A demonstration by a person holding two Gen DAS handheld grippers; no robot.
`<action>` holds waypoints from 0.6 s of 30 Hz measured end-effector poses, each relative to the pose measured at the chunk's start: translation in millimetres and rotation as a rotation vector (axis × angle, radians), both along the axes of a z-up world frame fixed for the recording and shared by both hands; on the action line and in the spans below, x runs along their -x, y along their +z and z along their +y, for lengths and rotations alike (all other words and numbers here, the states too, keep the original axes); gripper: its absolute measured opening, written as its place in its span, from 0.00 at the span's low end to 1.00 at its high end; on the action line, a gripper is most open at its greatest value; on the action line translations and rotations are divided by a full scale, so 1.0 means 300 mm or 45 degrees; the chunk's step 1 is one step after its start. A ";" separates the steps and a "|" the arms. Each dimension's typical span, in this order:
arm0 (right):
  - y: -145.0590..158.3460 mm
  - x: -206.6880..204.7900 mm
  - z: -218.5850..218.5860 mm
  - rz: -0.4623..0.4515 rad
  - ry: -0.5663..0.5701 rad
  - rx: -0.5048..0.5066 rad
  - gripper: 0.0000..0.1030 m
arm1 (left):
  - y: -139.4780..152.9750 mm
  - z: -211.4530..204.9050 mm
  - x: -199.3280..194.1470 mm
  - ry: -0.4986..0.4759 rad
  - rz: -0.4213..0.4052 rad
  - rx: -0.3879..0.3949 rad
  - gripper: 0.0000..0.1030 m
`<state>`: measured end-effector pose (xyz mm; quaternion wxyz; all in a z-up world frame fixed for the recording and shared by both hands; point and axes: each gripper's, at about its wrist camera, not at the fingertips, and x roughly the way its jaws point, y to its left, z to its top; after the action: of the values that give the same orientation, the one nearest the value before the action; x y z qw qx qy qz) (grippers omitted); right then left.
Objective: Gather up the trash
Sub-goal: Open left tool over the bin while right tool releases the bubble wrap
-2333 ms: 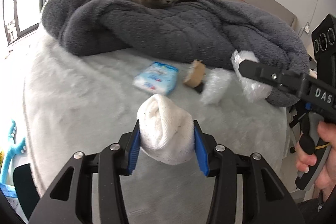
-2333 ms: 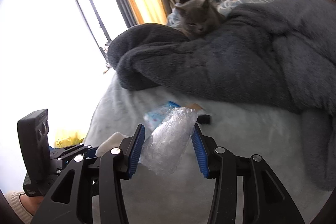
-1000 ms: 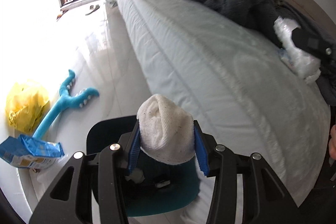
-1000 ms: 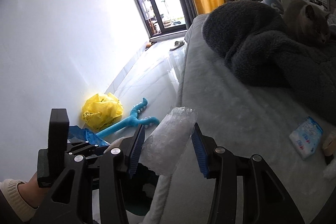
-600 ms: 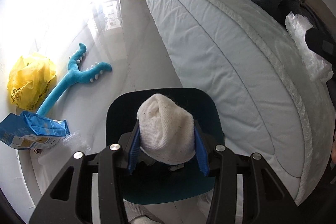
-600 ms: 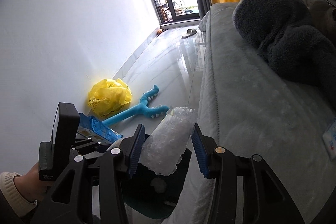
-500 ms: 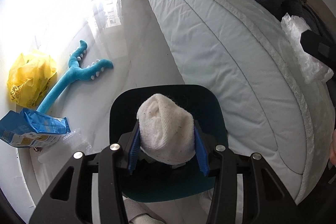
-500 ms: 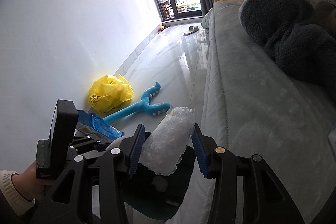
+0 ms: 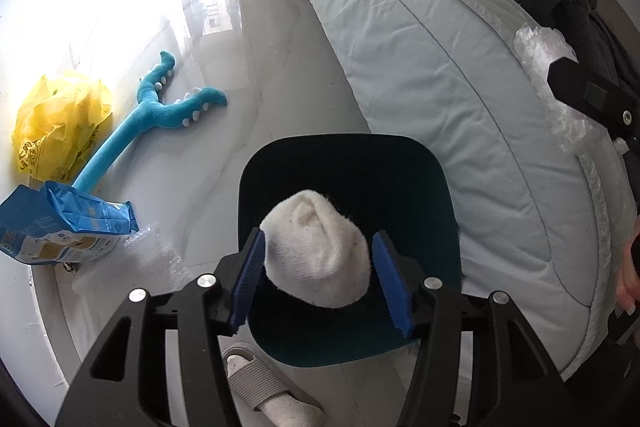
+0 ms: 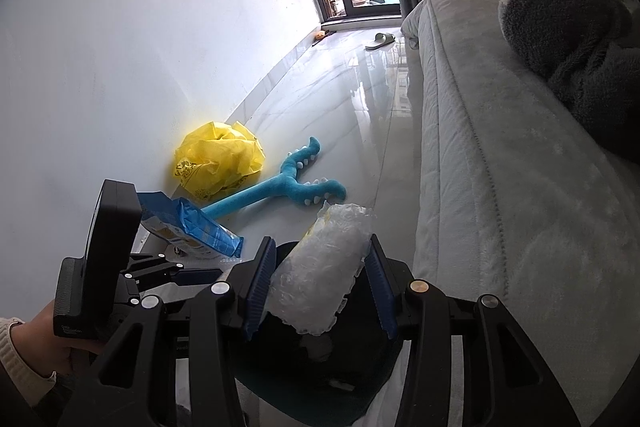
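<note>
Looking past the blue pads of the left gripper (image 9: 320, 279), only part of the dark teal bin (image 9: 416, 179) can be made out; its near rim is cut off by the black finger frames, and its inside is too dark to read. A rolled white sock (image 9: 316, 247) is seen between the fingers, its rounded closed end pointing away from the gripper and its long axis running roughly along the fingers. The jaws are opening: a gap shows beside the right pad, while the left pad lies against or just beside the sock. This gripper is tipped steeply downward over the bin mouth.

A wad of clear bubble wrap (image 10: 320, 271) is clamped by the right gripper (image 10: 320, 283), both pads pressed on it, its long axis lying along the fingers and leaning to the right at the far end. The bin below these fingers is largely hidden by the wrap and frames. Left of the fingers, the left hand (image 10: 40, 351) is seen gripping its tool handle, the sleeve cut off at the edge. Beyond the fingertips lie a blue plush toy (image 10: 280, 191), a yellow plastic bag (image 10: 216, 159) and a blue packet (image 10: 192, 223); the bed (image 10: 500, 187) runs along the right.
</note>
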<state>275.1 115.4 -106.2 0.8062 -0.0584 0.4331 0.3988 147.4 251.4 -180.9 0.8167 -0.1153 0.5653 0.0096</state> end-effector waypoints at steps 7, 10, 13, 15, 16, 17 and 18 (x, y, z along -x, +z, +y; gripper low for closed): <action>-0.060 0.004 0.042 0.072 0.008 0.038 0.45 | 0.030 0.043 0.020 0.032 -0.053 0.006 0.66; -0.091 0.001 0.053 0.094 0.006 0.070 0.45 | 0.052 0.058 0.028 0.041 -0.091 0.006 0.67; -0.128 0.005 0.072 0.126 0.006 0.101 0.45 | 0.075 0.071 0.032 0.053 -0.139 0.011 0.69; -0.154 0.009 0.087 0.149 0.009 0.127 0.45 | 0.094 0.082 0.038 0.064 -0.177 0.014 0.69; -0.166 0.010 0.096 0.157 0.010 0.137 0.45 | 0.102 0.086 0.039 0.069 -0.195 0.014 0.69; -0.177 0.011 0.102 0.168 0.014 0.149 0.45 | 0.116 0.092 0.043 0.077 -0.222 0.013 0.69; -0.192 0.014 0.109 0.181 0.019 0.163 0.45 | 0.125 0.100 0.046 0.081 -0.241 0.013 0.70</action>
<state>270.9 148.0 -163.7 0.7651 -0.0847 0.5133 0.3794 133.4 281.3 -143.5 0.8652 -0.1377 0.4817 0.0217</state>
